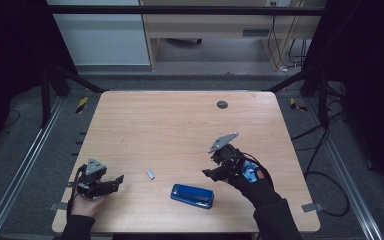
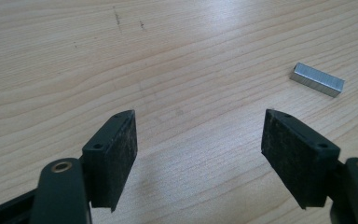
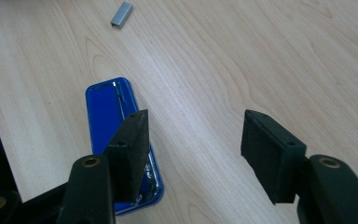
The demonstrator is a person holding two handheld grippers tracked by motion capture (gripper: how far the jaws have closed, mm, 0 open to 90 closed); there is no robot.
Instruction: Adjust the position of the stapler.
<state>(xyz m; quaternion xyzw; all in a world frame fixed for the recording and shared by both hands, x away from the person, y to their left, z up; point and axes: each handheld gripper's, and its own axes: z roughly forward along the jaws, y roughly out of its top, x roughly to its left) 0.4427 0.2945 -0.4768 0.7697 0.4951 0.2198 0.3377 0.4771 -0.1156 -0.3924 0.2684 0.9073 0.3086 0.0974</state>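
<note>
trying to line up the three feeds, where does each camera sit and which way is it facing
High view: above the person's side, looking forward and down on the table; both hands hold the left gripper and right gripper.
Left gripper view: rides the left gripper, looks along its open jaws at the staple strip.
Right gripper view: rides the right gripper, looks along its open jaws at the blue stapler.
Shared: both gripper views see the staple strip.

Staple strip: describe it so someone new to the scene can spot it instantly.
Start at the wooden table and go to its near edge, between the left gripper and the blue stapler. The staple strip lies there, bare on the wood, touching nothing. It is the only small grey metal bar, far smaller than the stapler.
</note>
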